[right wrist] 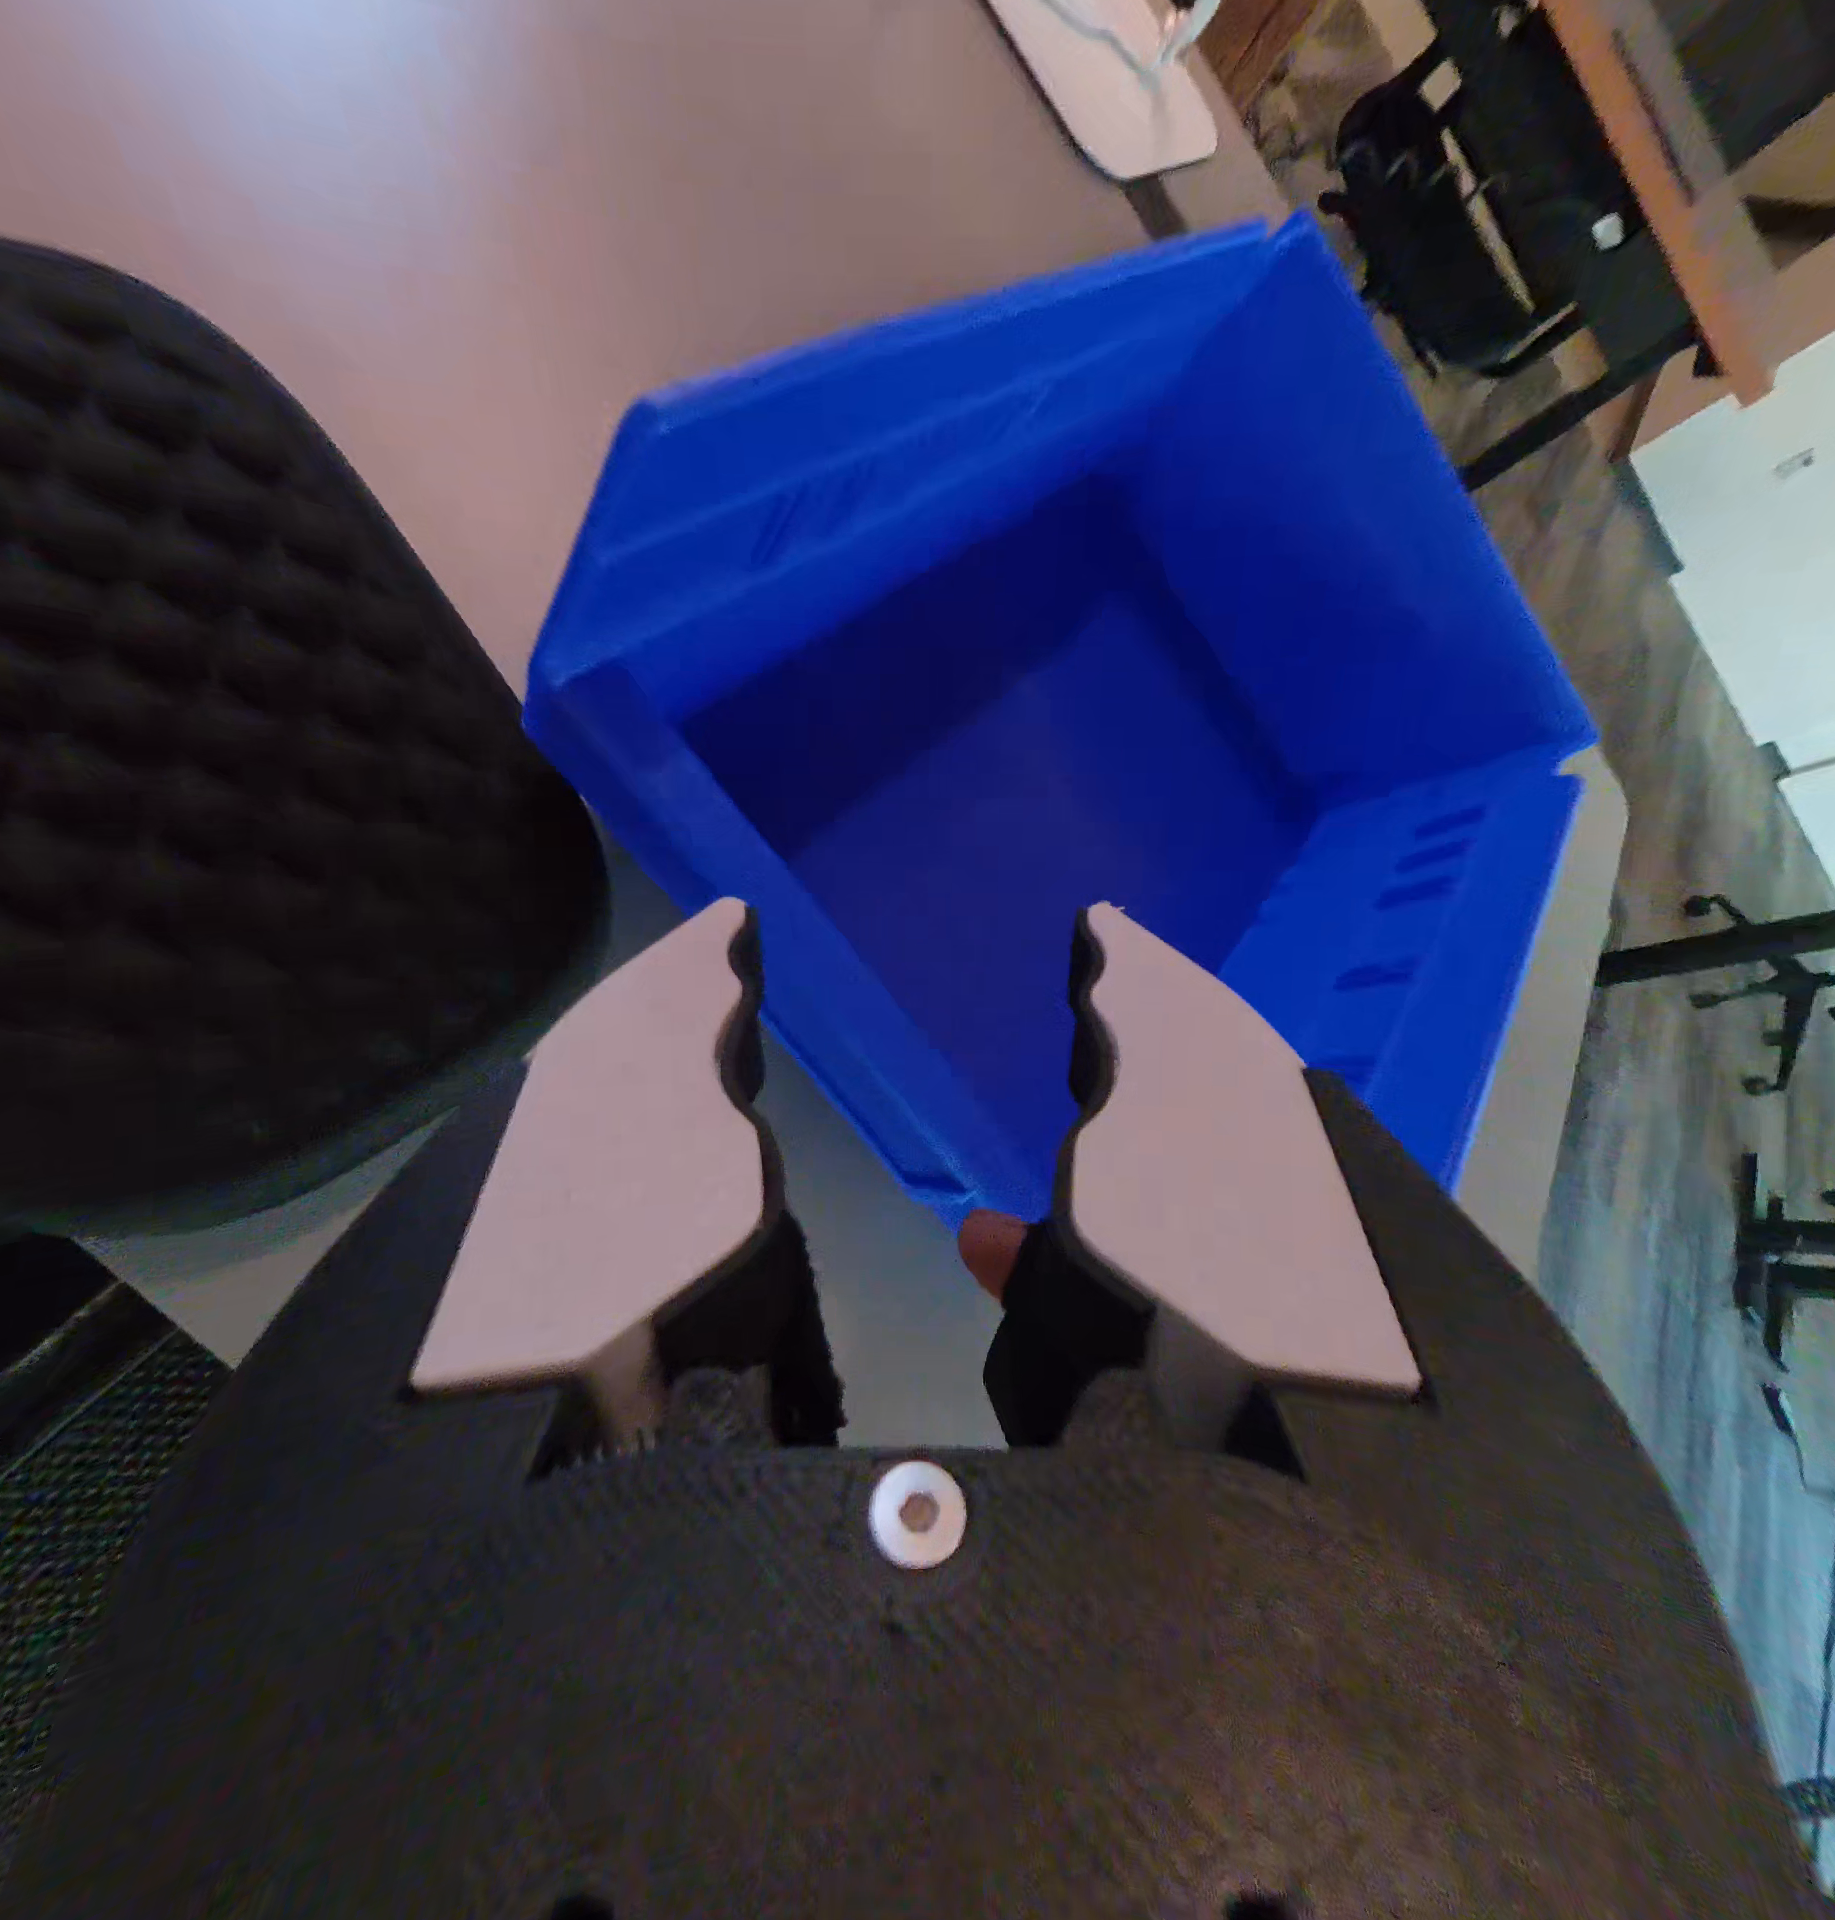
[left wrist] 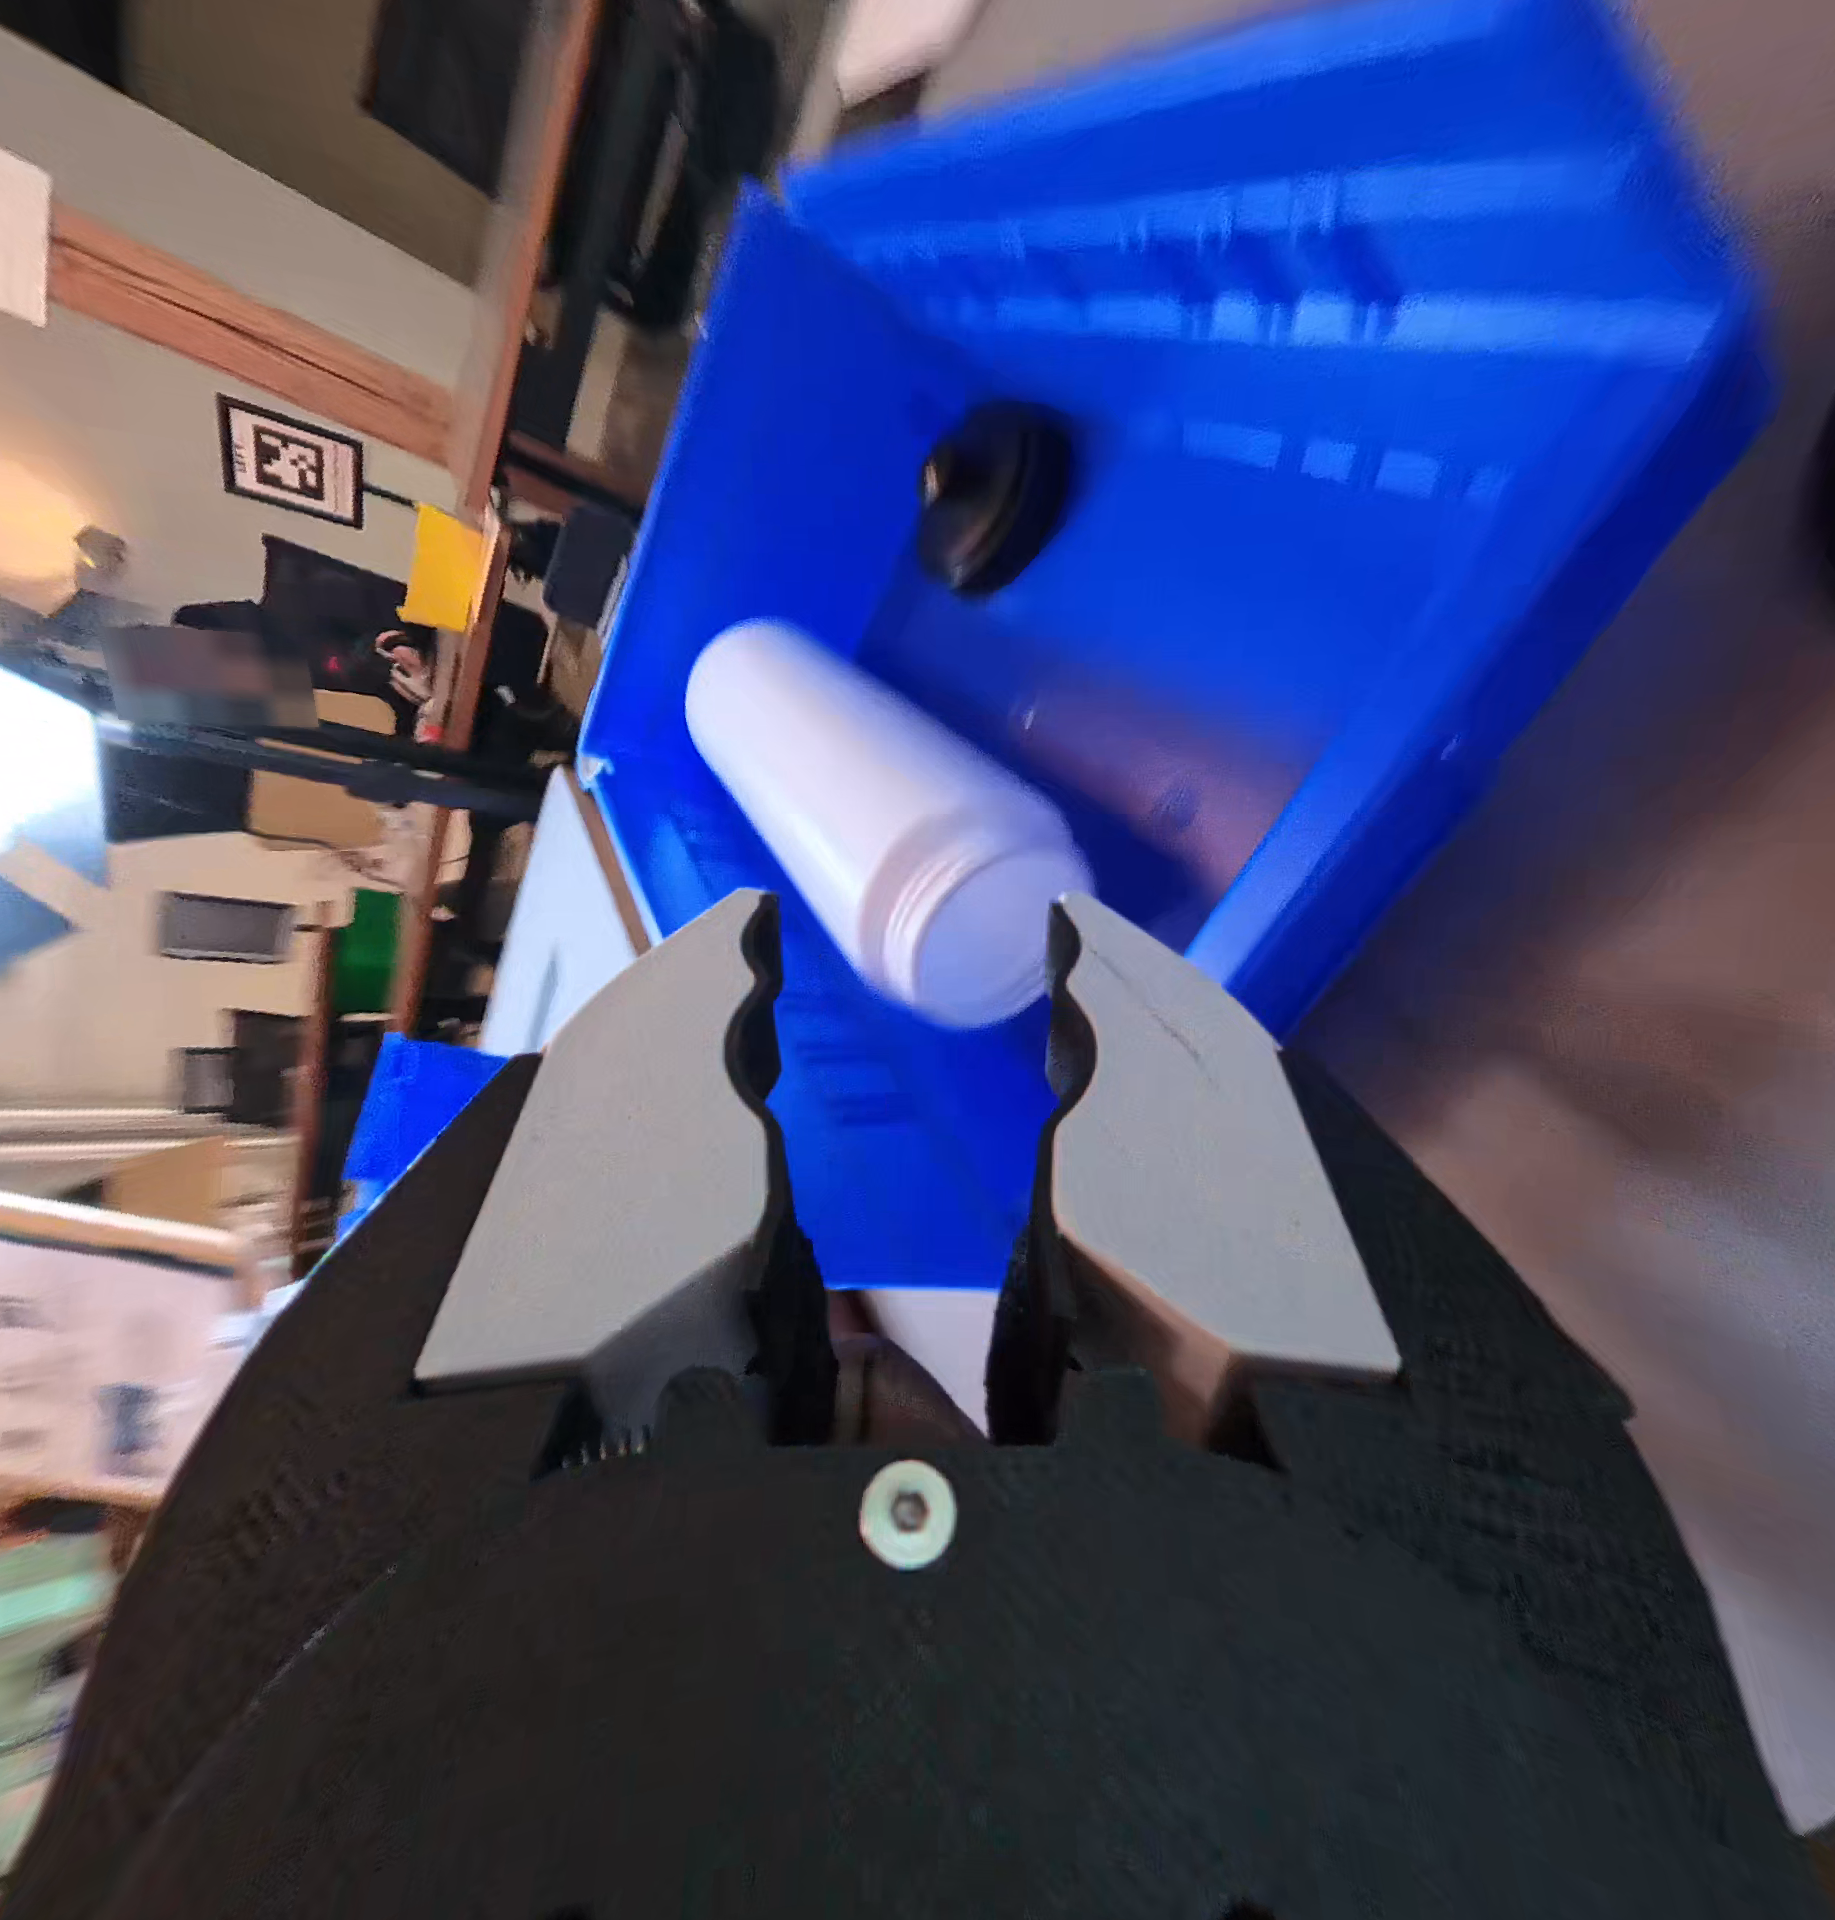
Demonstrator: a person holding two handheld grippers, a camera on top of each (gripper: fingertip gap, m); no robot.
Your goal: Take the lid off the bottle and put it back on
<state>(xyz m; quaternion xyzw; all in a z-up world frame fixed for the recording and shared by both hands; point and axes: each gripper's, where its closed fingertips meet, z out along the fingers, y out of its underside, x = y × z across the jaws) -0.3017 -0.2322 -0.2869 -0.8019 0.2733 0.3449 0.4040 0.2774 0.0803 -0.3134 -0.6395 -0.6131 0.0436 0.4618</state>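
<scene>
White bottle lidless and blurred in blue bin, dark lid indistinct; both grippers spread, empty.

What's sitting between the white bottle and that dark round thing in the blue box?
Nothing: in the left wrist view, only bare blue floor of the bin separates the lying white bottle from the dark round lid.

Left wrist view motion-blurred: blue bin far wall smeared; white bottle mouth end soft, partly behind gripper finger; dark round object in bin unidentifiable; right wrist view: black padded object cut by left edge.
</scene>
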